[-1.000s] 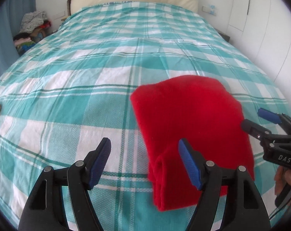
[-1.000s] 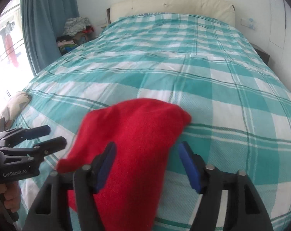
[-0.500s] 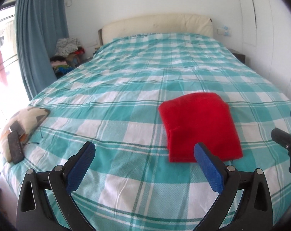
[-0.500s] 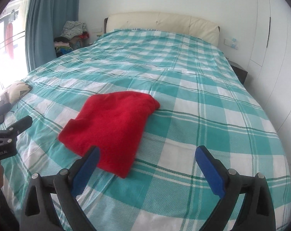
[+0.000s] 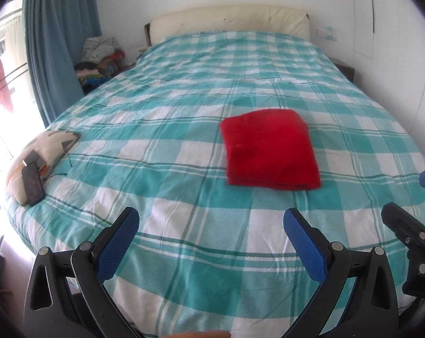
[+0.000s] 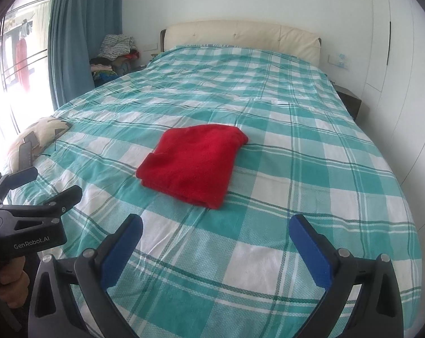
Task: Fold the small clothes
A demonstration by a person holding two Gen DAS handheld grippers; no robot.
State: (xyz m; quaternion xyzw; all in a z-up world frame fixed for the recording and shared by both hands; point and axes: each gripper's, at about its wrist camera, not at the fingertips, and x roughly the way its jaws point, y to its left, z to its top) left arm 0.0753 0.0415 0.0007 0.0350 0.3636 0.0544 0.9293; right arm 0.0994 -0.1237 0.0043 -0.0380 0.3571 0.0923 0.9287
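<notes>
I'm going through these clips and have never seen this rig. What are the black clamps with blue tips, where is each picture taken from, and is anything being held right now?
There is no robot here. A person holds a hand-operated two-finger clamp in each hand, and each clamp carries a wide-angle camera looking forward along its fingers. One picture comes from the left gripper, the other from the right gripper; each also catches the other clamp at its edge. Both look at a bed with a teal checked cover. On it lies a red garment, folded into a neat rectangle. At the bed's left edge sits a patterned cushion with a dark flat device on it. Both clamps have just been opening and now stand wide apart, holding nothing.
</notes>
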